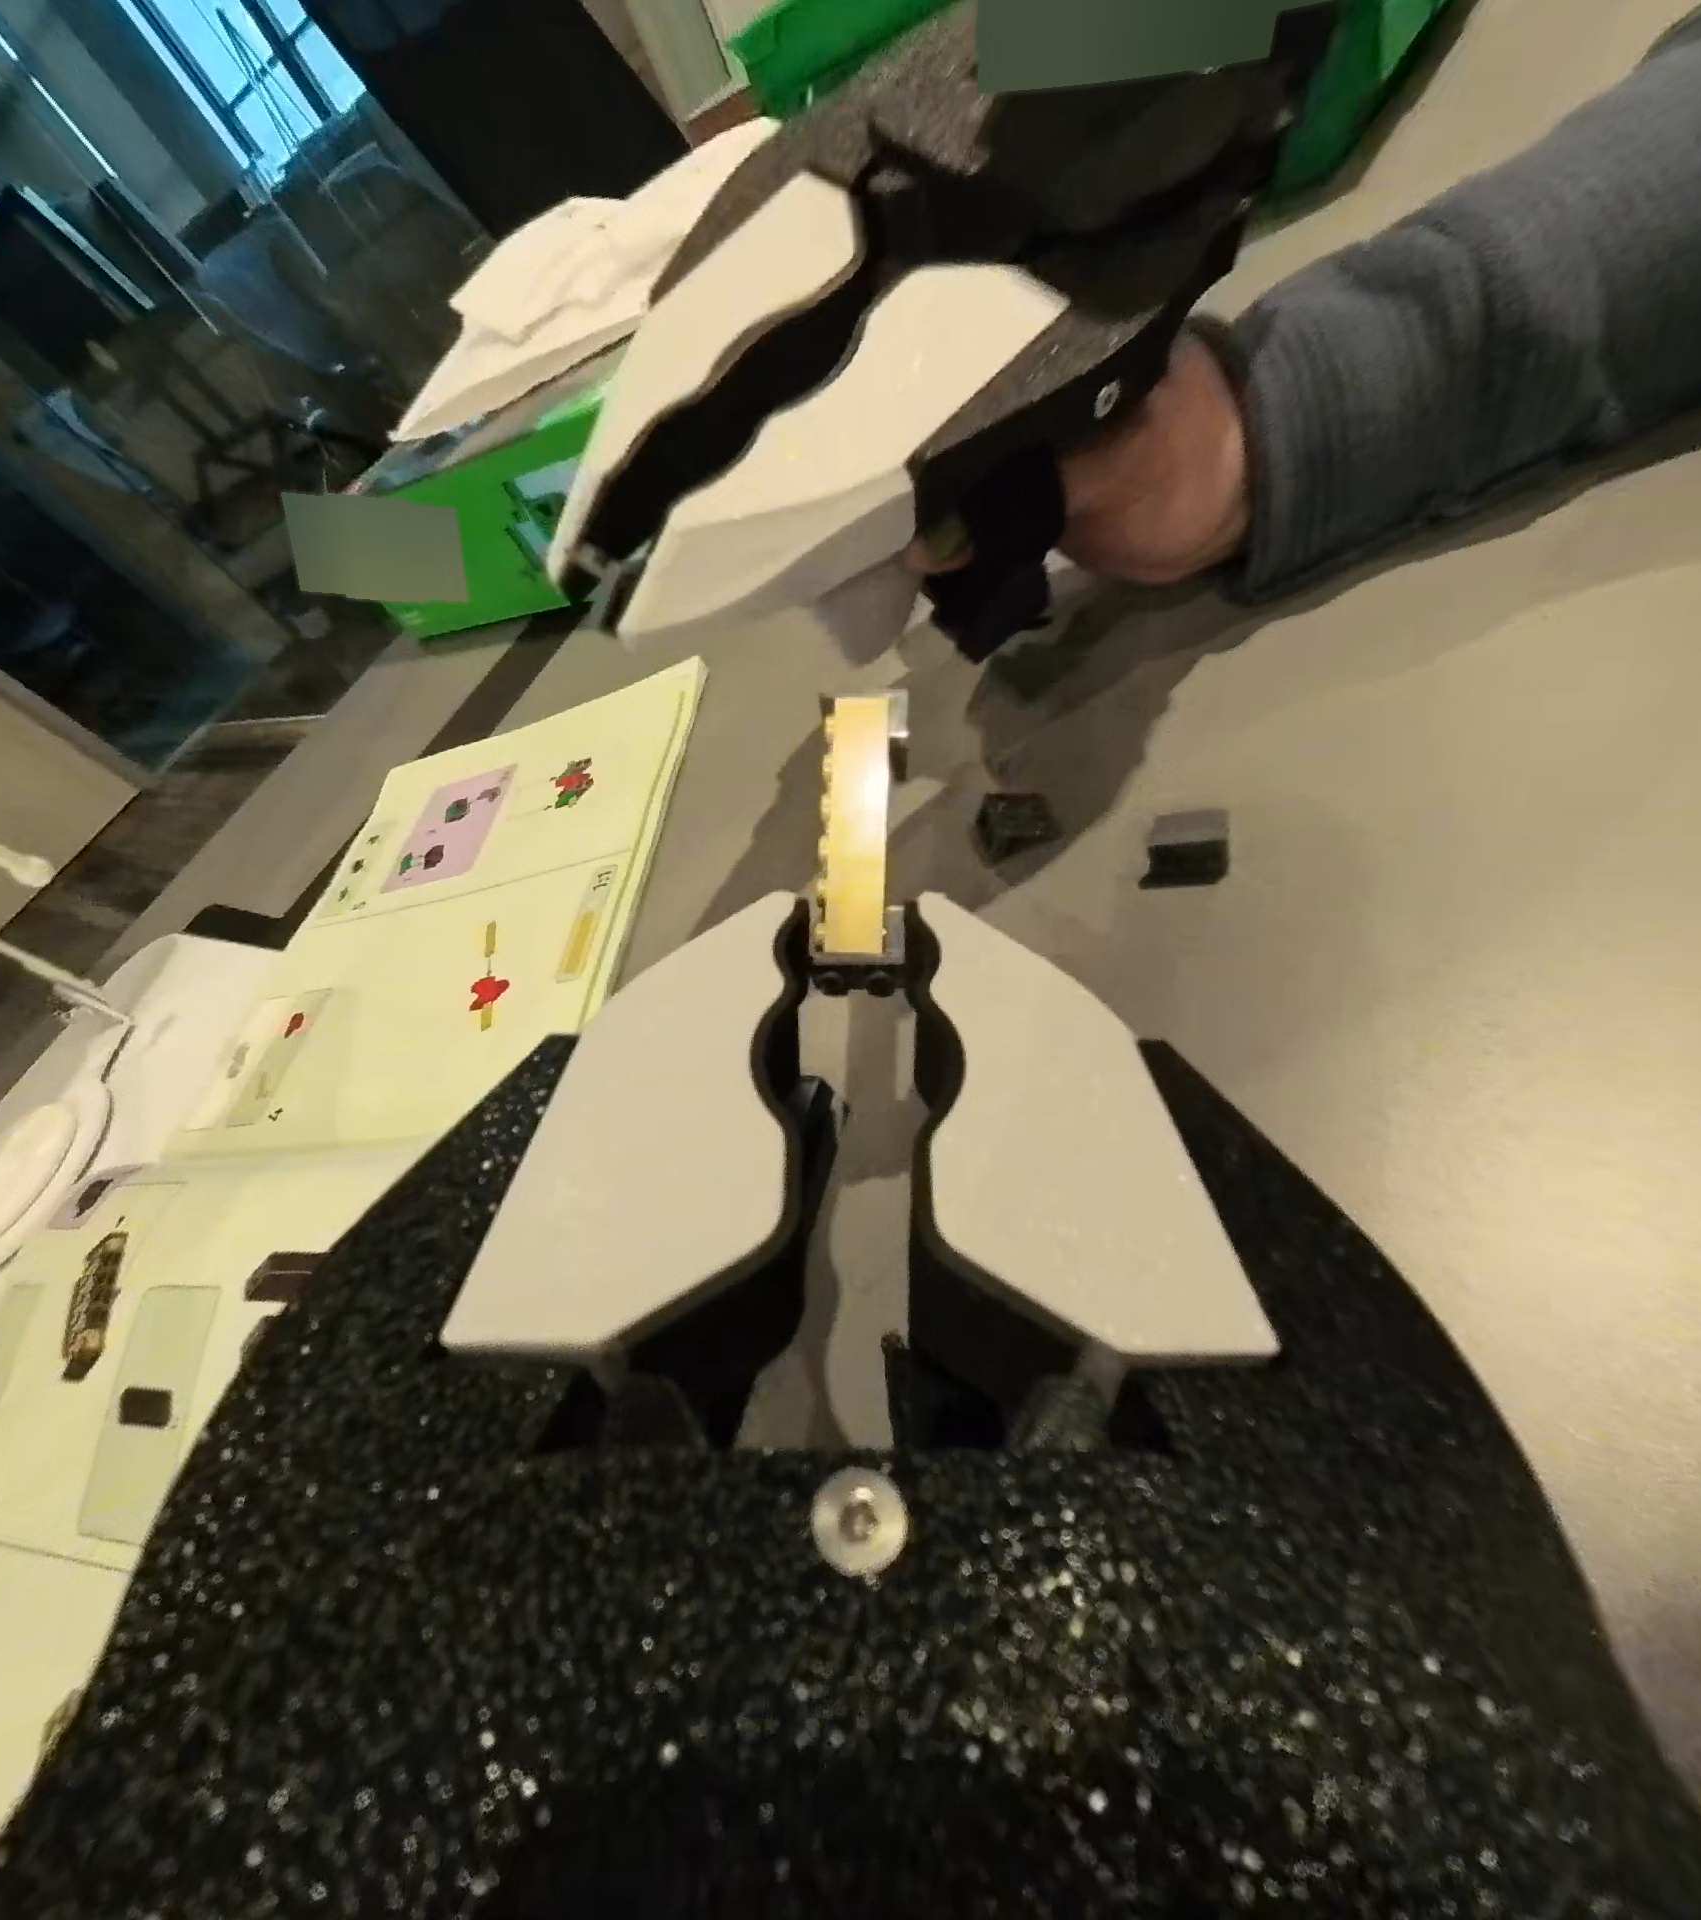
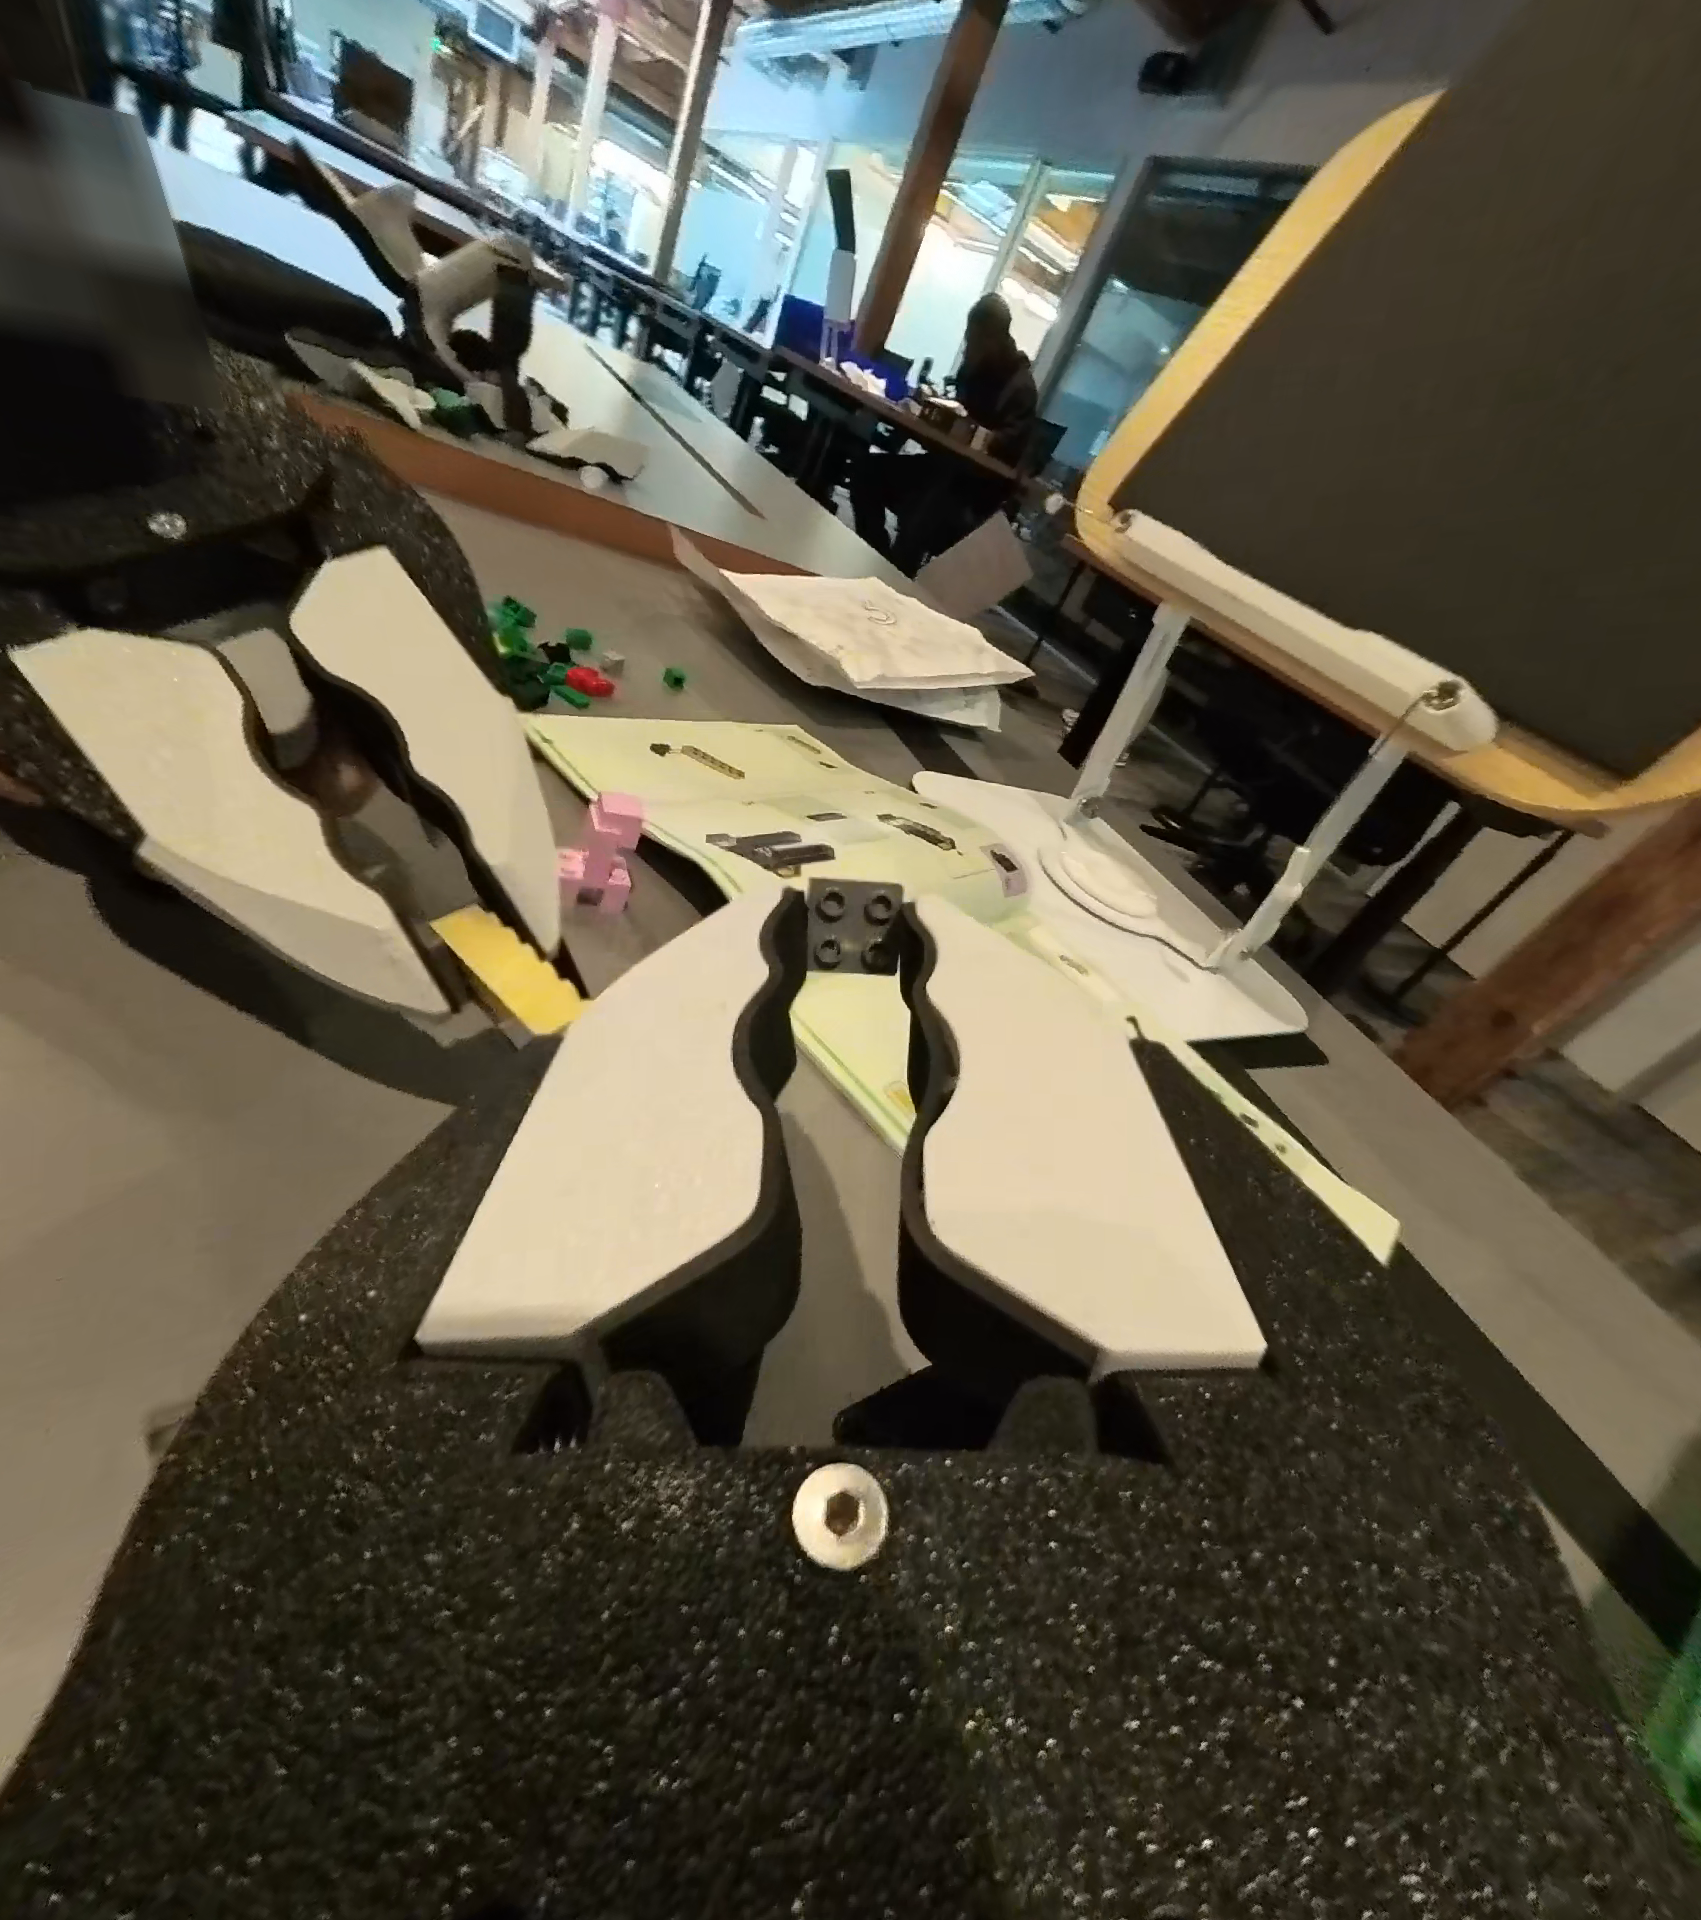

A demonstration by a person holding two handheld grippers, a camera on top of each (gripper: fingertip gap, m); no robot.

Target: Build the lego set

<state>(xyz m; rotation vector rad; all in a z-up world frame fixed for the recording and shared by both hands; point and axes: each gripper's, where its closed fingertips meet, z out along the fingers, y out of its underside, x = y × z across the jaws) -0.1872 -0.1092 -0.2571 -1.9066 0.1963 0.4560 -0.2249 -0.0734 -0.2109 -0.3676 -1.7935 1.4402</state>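
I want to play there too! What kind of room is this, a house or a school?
Probably a big shared office or workshop, not a house. Long rows of tables stretch far back, glass walls line the room, and a person sits working at another desk.

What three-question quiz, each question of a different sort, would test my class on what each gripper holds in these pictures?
1. True or false: the left gripper is shut on the long yellow plate.
2. Multiple choice: the right gripper holds A) a green brick, B) a black 2x2 plate, C) nothing.
3. Short answer: what printed item lies open on the table beside the left gripper?

Key: 1. True. 2. B. 3. The instruction booklet.
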